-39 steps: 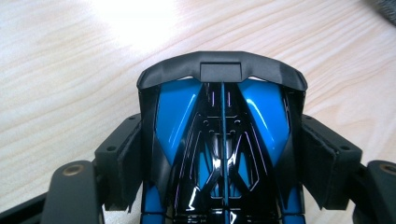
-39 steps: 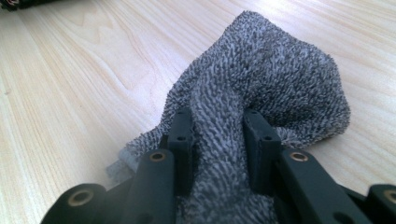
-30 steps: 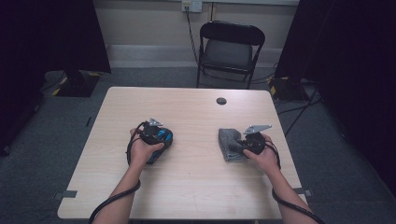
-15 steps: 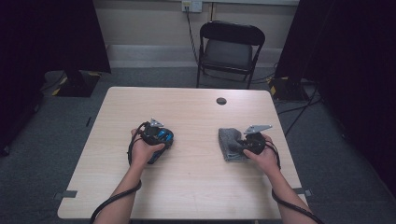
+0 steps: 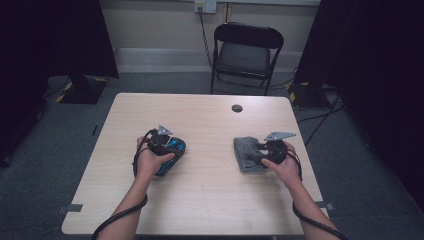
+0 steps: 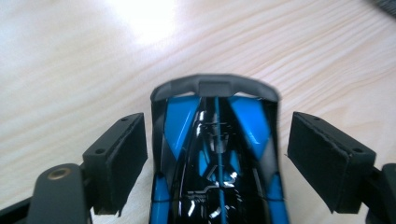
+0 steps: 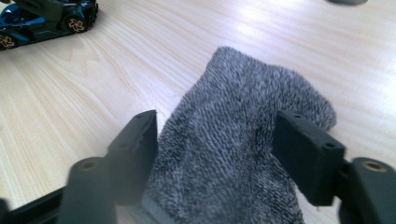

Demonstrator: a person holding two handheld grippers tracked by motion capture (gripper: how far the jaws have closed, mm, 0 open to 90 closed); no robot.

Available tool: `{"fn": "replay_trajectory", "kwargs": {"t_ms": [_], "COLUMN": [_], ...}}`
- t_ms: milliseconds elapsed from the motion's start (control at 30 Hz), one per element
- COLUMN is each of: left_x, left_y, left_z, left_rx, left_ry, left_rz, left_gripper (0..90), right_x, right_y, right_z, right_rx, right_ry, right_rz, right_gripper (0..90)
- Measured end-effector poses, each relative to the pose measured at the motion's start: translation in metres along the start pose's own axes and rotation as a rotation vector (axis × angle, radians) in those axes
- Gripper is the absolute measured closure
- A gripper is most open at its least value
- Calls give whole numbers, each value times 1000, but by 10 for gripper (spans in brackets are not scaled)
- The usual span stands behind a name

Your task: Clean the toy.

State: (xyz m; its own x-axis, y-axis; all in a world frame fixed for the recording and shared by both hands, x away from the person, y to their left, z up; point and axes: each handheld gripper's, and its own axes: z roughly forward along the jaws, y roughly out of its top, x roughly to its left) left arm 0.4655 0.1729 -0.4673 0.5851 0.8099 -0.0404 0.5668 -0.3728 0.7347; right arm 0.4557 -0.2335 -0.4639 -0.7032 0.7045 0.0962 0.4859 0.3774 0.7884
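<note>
Grey cloth [image 7: 238,140] sits between the right hand-held gripper's [image 7: 215,154] just-opening jaws; left hand-held gripper [image 6: 215,158] stands apart around the blue toy car [image 6: 215,154].

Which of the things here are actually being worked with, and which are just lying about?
Being worked with:
- shiny blue and black toy car, between the jaws of the left gripper, with gaps at both pads
- folded grey fuzzy cloth, between the jaws of the right gripper, which have just been opening

Just lying about:
- small dark round disc set near the wooden table's far edge
- black folding chair behind it
</note>
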Motion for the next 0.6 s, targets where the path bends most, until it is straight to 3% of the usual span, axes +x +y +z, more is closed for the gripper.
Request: {"fn": "replay_trajectory", "kwargs": {"t_ms": [67, 133, 200, 267, 433, 467, 600], "left_x": [-3, -11, -25, -36, -66, -70, -81], "left_y": [2, 3, 2, -2, -19, -22, -29], "left_z": [-5, -12, -20, -23, -29, -29, -30], "left_rx": [-6, -25, -48, -58, -68, -68, -57], "left_ry": [-9, -46, -95, -128, -213, -229, -263], "left_rz": [17, 29, 41, 45, 114, 140, 147], "left_gripper": [193, 186, 171, 163, 159, 158, 159], "right_x": [3, 10, 27, 39, 74, 81, 99], "right_y": [2, 5, 9, 8, -3, -6, -15], "right_z": [-2, -6, -10, -11, -6, -4, 3], "right_rx": [-9, -20, -20, -15, -8, 0, 13], "right_ry": [4, 9, 30, 60, 154, 166, 212], "right_rz": [-10, -23, -58, -58, -81, -87, -90], "right_gripper": [268, 243, 221, 201, 152, 151, 152]}}
